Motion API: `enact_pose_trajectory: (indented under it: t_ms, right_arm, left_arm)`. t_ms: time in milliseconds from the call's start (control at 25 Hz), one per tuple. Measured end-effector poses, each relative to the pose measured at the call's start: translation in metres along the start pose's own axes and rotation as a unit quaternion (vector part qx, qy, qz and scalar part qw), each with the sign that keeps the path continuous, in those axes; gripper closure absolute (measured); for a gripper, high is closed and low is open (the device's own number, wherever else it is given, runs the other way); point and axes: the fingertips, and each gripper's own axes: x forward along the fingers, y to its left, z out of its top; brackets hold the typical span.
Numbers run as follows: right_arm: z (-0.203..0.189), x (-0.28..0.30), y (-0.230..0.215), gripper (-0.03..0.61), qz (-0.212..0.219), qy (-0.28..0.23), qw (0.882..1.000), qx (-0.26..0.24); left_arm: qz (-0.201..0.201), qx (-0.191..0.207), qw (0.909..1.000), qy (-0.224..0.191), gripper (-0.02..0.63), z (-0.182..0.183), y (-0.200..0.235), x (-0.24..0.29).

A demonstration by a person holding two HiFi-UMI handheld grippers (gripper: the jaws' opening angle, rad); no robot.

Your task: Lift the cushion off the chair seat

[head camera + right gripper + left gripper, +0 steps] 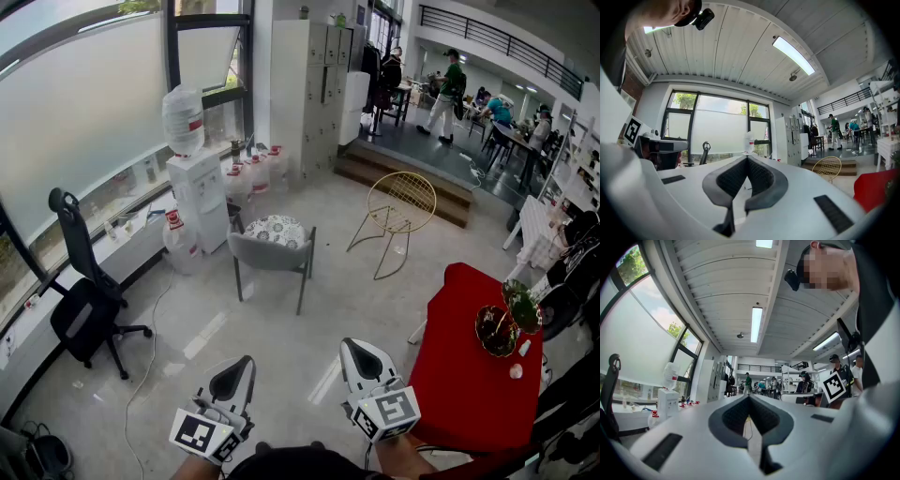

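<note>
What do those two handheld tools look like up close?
They match: the left gripper and right gripper have smooth white shells tapering to a point, with dark grey ribbed pads inside. Each carries a cube printed with black-and-white square markers.

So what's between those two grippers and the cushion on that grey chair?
Nothing. In the head view, only bare floor lies between the left gripper, the right gripper and the cushion on the chair.

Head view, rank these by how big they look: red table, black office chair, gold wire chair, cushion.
1. red table, though nearest the camera
2. black office chair
3. gold wire chair
4. cushion
</note>
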Motion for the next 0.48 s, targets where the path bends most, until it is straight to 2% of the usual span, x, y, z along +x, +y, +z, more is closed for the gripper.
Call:
enact_pose_trajectory:
  t_ms: [160, 480]
  right_arm:
    - [-0.004, 0.000, -0.001, 0.572, 0.002, 0.005, 1.000, 0.001]
    - [-0.001, 0.006, 0.000, 0.572, -0.001, -0.001, 1.000, -0.006]
  left_arm:
    - [0.004, -0.001, 0.9999, -0.015, 0.606, 0.002, 0.003, -0.001]
    - [0.001, -0.006, 1.0000, -0.001, 0.606, -0.008, 0.012, 0.003]
